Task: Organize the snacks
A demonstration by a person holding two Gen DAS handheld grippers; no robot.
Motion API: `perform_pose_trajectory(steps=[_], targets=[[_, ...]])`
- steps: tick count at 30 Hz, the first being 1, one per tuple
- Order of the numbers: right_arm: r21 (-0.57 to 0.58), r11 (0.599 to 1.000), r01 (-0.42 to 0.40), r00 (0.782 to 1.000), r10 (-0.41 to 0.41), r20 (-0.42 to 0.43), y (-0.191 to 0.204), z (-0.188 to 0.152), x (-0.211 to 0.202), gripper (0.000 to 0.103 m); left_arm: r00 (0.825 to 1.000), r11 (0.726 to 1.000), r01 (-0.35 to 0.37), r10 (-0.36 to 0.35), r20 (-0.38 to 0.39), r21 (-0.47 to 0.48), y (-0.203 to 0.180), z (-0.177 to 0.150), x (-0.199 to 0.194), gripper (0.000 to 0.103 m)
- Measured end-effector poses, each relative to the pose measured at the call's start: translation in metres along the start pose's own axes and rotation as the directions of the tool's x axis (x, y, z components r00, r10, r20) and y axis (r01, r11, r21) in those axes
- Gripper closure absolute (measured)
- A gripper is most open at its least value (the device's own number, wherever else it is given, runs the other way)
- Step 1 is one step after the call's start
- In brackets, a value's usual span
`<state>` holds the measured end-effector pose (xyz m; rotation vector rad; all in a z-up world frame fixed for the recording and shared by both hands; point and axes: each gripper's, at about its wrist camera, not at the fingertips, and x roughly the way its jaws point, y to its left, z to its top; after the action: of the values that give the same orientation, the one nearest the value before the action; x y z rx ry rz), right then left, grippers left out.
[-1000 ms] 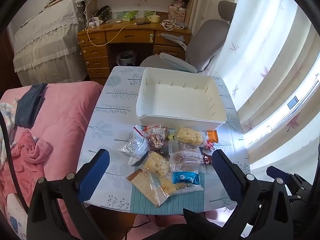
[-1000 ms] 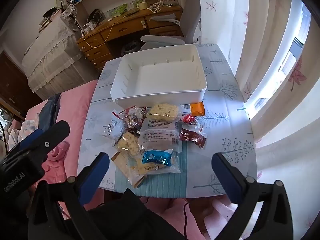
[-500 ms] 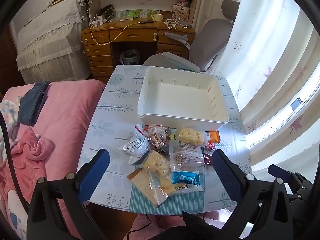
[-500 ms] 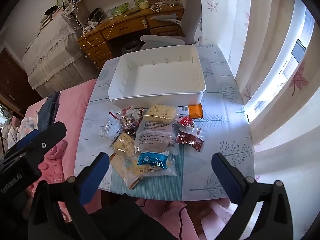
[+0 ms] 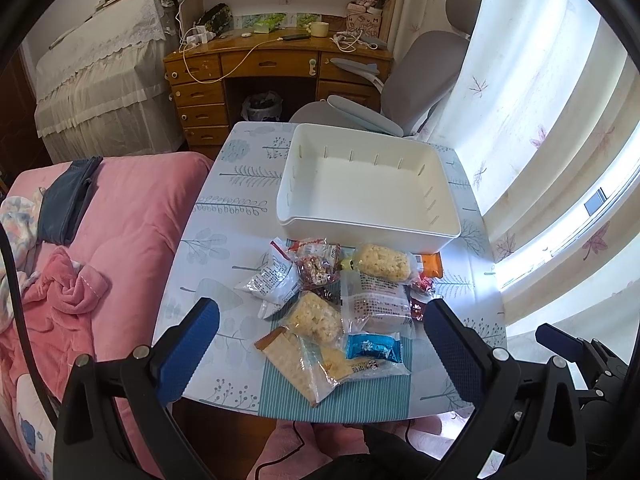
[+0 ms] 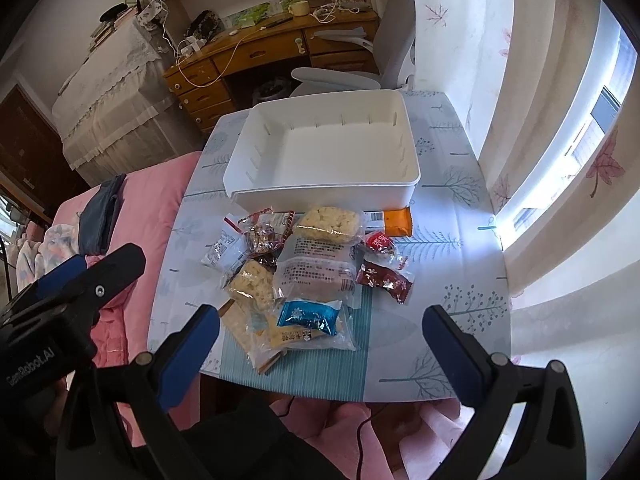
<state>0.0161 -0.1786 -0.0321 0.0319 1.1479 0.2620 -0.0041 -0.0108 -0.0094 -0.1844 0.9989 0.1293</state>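
White bin (image 5: 366, 230) lies long axis crosswise behind snack packets (image 5: 340, 304); both claws (image 5: 320, 346) (image 6: 320, 344) spread wide.

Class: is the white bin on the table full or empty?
Empty. The white bin shows a bare floor; all snack packets lie outside, in front of it.

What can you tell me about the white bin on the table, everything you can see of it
The white bin is a wide, shallow, open-topped rectangular tub, apparently smooth matte plastic, with rounded corners and a stepped rim. Short slots line its inner walls. It holds nothing. It sits upright and flat on the leaf-printed tablecloth, at the table's far end toward the grey chair. The snack pile lies along its near wall, the nearest packets right at it. No gripper touches it.
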Motion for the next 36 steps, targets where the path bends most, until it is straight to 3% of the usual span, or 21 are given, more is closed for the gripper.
perform_pose_trajectory(steps=[15,23,29,36], targets=[[0.008,1.000,-0.021,1.000,0.021,0.010,-0.004,-0.012,-0.005,0.001,1.000,1.000,-0.002,0.002,0.005,0.003,-0.007,-0.007,-0.006,0.001],[-0.006,0.997,-0.076,0.997,0.076,0.014,-0.012,-0.012,-0.003,0.001,1.000,0.998,-0.018,0.018,-0.010,-0.057,-0.007,-0.011,0.000,0.001],[0.019,0.995,-0.095,0.995,0.096,-0.028,-0.030,-0.007,0.013,0.001,0.997,0.994,-0.056,0.051,-0.049,-0.097,-0.006,-0.016,0.015,0.001],[0.113,0.986,-0.121,0.979,0.137,-0.148,-0.048,-0.007,0.047,0.001,0.986,0.985,-0.092,0.070,-0.149,-0.147,0.010,-0.026,0.042,0.001]])
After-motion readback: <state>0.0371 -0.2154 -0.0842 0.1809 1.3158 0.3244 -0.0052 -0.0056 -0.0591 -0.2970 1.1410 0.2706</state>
